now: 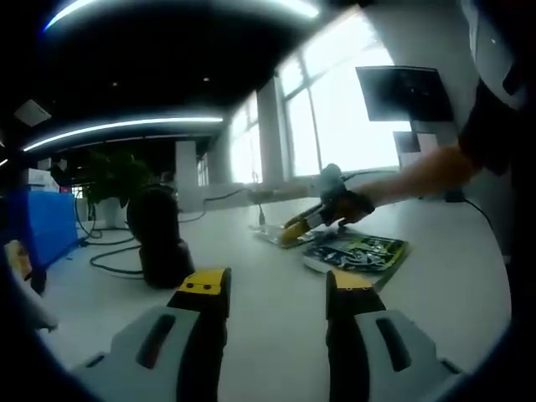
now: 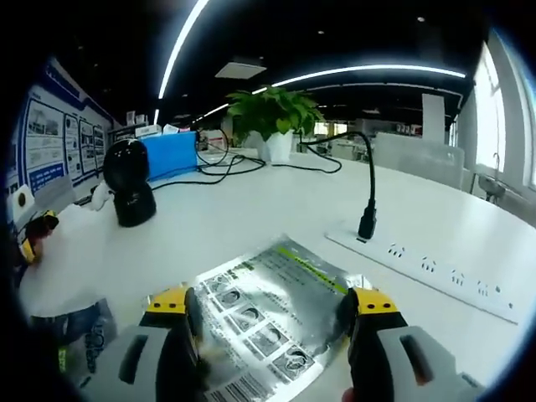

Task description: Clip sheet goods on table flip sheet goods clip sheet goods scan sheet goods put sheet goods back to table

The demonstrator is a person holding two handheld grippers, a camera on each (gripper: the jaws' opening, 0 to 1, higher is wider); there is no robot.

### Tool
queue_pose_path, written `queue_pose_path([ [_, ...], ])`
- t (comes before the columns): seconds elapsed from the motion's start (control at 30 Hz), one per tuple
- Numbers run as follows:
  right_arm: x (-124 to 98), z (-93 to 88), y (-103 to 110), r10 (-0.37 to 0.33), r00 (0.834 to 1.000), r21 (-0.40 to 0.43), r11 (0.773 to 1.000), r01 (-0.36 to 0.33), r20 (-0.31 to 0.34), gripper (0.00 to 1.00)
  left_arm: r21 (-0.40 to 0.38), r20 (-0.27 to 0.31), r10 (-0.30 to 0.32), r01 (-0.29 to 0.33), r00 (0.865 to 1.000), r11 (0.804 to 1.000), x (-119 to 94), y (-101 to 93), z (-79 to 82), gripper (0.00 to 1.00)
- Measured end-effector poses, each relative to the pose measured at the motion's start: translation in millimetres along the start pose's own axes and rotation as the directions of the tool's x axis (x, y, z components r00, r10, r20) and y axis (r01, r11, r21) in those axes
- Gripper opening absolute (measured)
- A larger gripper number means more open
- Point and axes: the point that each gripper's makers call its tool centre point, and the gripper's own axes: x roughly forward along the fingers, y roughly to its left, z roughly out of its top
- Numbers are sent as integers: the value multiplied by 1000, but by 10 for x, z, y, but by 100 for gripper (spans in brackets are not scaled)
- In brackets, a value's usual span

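Yellow-tipped jaws of the right gripper (image 2: pixel 270 322) spread wide over a silver sachet (image 2: pixel 270 322) flat on the white table (image 2: pixel 251 222), poised to clip it, while the left gripper (image 1: pixel 276 293) waits open.

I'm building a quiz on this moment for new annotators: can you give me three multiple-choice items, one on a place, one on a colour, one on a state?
1. Where does the silver sheet pack lie?
A. on the white table between the right tool's jaws
B. on the power strip
C. against the plant pot

2. What colour are the right tool jaw tips?
A. red
B. yellow
C. green

3. How do the left tool jaws stand?
A. shut on a pack
B. shut on nothing
C. open above bare table

Answers: A, the pack lies flat on the tabletop between the jaws; B, both tips are yellow; C, a wide gap shows table between them.
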Motion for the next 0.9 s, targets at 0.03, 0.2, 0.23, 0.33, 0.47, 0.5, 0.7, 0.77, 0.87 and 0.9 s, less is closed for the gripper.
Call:
queue_pose_path([
  [0.03, 1, 1, -2, -1, 1000, -1, 1000, 1, 1, 69, 0, 1, 0, 0, 1000, 1000, -1, 0, 2, 38],
  [0.2, 2, 6, -19, -4, 1000, -2, 1000, 4, 4, 69, -4, 4, 3, -3, 1000, 1000, -7, 9, 8, 38],
  [0.23, 3, 8, -23, -4, 1000, -2, 1000, 4, 3, 69, -4, 4, 3, -3, 1000, 1000, -8, 8, 9, 38],
  [0.33, 0, 51, 30, 28, 1000, 27, 999, -29, 14, 72, -4, 6, 4, -4, 1000, 1000, -11, 10, 13, 38],
  [0.47, -69, 197, -14, 5, 997, 30, 1000, -7, 74, 71, -10, 6, 9, -9, 1000, 1000, -14, 24, 11, 39],
  [0.5, -92, 242, -4, 8, 996, 30, 999, -11, 89, 71, -11, 6, 9, -9, 1000, 1000, -15, 25, 12, 39],
  [0.7, -248, 443, 87, 15, 992, 9, 1000, -16, 129, 70, -13, 6, 10, -10, 1000, 1000, -16, 25, 9, 39],
  [0.77, -320, 510, 129, 17, 989, 7, 1000, -18, 146, 70, -17, 6, 9, -9, 1000, 1000, -16, 25, 9, 39],
  [0.87, -418, 557, 194, 17, 987, 9, 1000, -19, 163, 69, -22, 9, 12, -11, 1000, 1000, -19, 33, 14, 39],
  [0.9, -458, 570, 216, 16, 986, 8, 1000, -18, 168, 69, -26, 11, 13, -13, 1000, 1000, -21, 38, 18, 39],
])
